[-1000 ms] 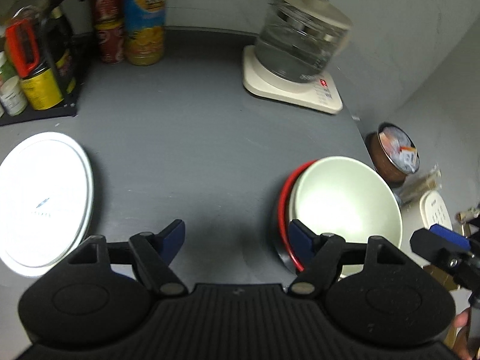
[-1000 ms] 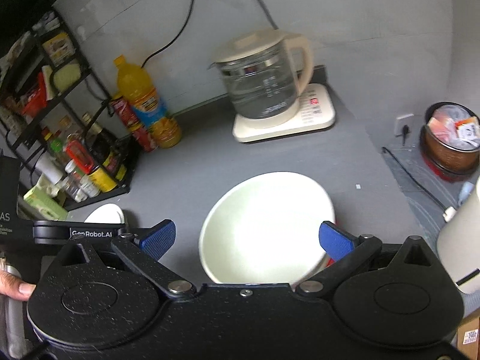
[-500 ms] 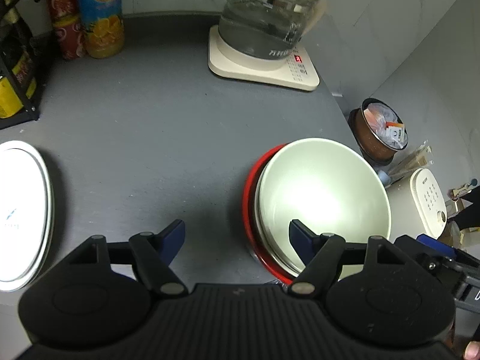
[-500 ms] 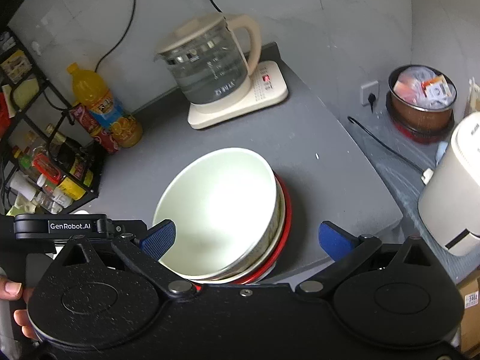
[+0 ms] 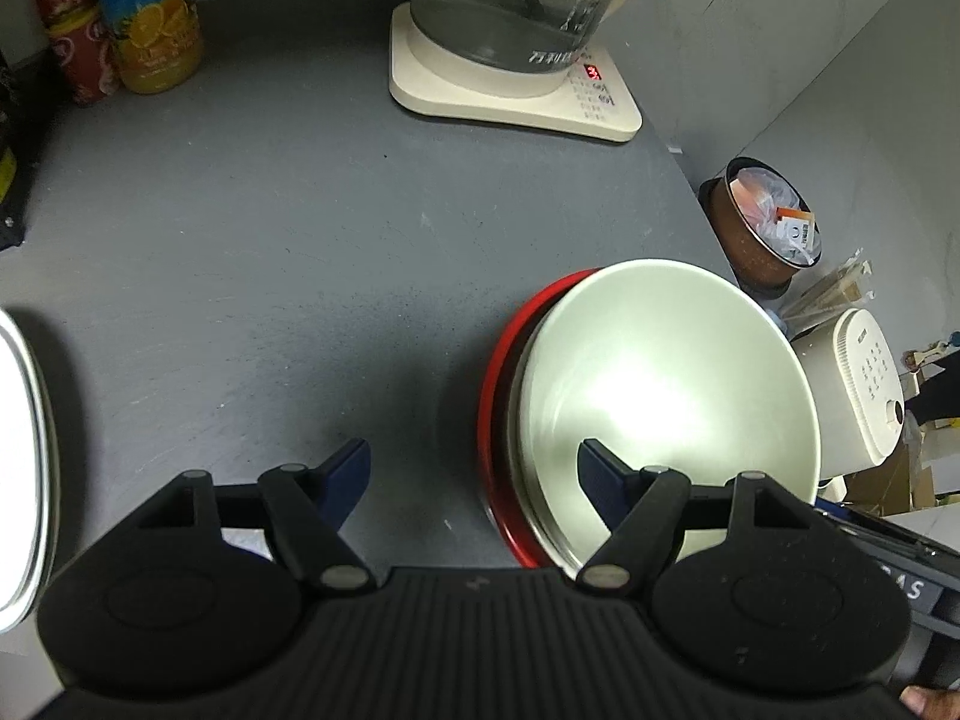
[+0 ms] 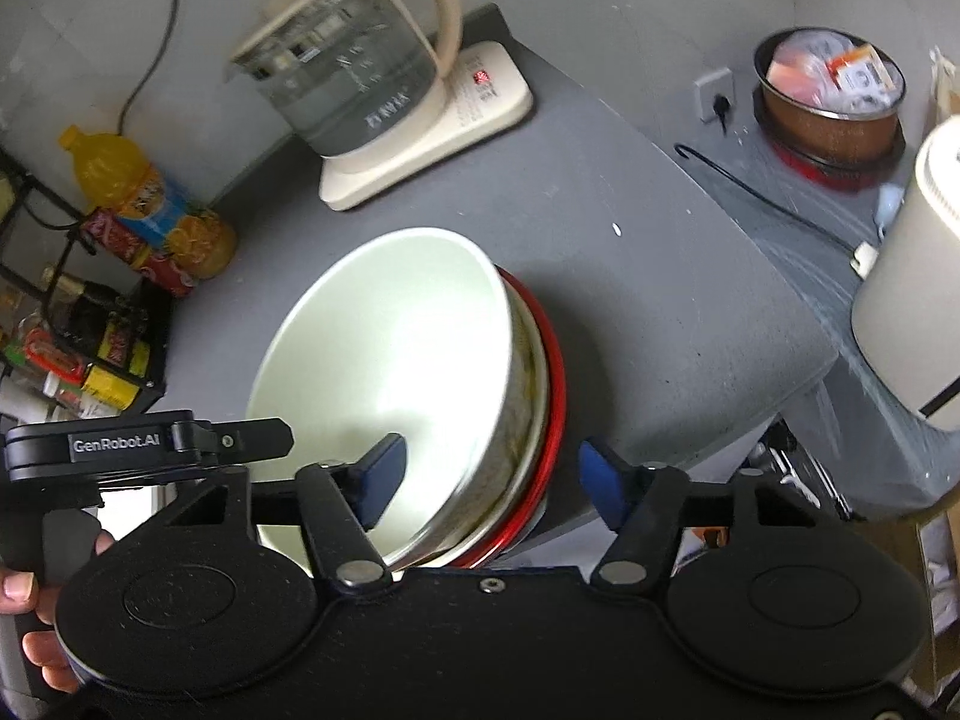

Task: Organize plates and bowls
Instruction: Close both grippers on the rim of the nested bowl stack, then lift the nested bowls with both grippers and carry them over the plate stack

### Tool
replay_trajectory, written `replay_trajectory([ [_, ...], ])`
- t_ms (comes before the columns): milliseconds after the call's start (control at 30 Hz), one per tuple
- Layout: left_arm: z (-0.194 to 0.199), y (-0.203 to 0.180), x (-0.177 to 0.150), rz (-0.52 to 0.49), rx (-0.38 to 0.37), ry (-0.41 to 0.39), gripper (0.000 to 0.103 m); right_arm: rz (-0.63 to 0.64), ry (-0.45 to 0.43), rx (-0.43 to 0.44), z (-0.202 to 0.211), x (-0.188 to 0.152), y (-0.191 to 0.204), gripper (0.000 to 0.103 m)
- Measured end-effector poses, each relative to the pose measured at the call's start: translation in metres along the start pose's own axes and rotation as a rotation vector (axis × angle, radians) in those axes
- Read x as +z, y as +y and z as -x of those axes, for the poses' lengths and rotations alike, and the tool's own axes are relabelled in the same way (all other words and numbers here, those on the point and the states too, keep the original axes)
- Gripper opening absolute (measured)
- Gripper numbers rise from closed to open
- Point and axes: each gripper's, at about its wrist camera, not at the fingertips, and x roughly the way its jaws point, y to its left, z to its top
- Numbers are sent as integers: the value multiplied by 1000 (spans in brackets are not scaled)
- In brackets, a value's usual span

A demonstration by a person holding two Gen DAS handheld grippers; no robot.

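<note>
A white bowl (image 5: 660, 396) sits nested in a stack with a red bowl (image 5: 495, 396) outermost, at the counter's right edge. My left gripper (image 5: 474, 468) is open and straddles the stack's near-left rim, one blue finger inside the white bowl and the other over the counter. My right gripper (image 6: 492, 471) straddles the opposite side of the white bowl (image 6: 384, 360). Its jaws are closing, one finger inside the bowl and the other still apart from the red bowl (image 6: 555, 360). A white plate (image 5: 24, 468) lies flat at the far left.
A glass kettle (image 5: 510, 18) on a cream base stands at the back, with a juice bottle (image 5: 150, 18) and a red can (image 5: 72, 48) to its left. Past the counter's right edge are a brown pot (image 5: 768, 222) and a white appliance (image 5: 858, 396). A bottle rack (image 6: 72, 336) stands at the left.
Both grippers came down onto the bowl stack. The right jaws narrowed from wide open, and one of their fingers now dips inside the white bowl. The plate slid toward the left view's edge.
</note>
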Motion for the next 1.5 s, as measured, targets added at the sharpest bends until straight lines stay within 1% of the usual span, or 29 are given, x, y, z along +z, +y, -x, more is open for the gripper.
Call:
replay_trajectory([
  [133,-9,1,5,-10,-8,17,74,-46,12,-15,-8,0,-9,51],
  [233,-17,3,9,-10,-12,38,74,-76,17,-6,-14,1,-14,51],
  [333,-23,6,11,-7,-23,60,71,-76,27,-28,-20,2,-16,50],
  [433,-32,9,14,7,-19,68,71,-95,39,-28,-27,2,-21,50],
  [467,-35,10,15,12,-13,76,69,-99,43,-29,-29,3,-21,50],
  [533,-40,13,16,27,-12,91,66,-104,49,-33,-32,3,-22,49],
  [567,-42,15,17,36,-25,97,64,-109,53,-31,-34,4,-22,48],
  [633,-43,17,17,45,-52,105,60,-119,61,-21,-36,6,-22,41],
  [733,-42,17,17,51,-85,105,49,-118,74,-15,-41,8,-20,37],
  [800,-44,17,16,65,-117,116,37,-126,88,0,-45,7,-20,34],
  [833,-46,17,16,71,-129,123,34,-131,93,3,-46,7,-20,34],
  [867,-48,17,15,76,-144,129,29,-129,91,-1,-46,7,-18,34],
  [1000,-48,17,13,76,-142,120,29,-113,91,-6,-46,7,-17,33],
  [1233,-43,20,6,82,-150,101,28,-105,73,18,-40,3,-17,31],
  [1500,-15,27,-4,118,-143,42,28,-49,54,63,-26,8,-5,31],
])
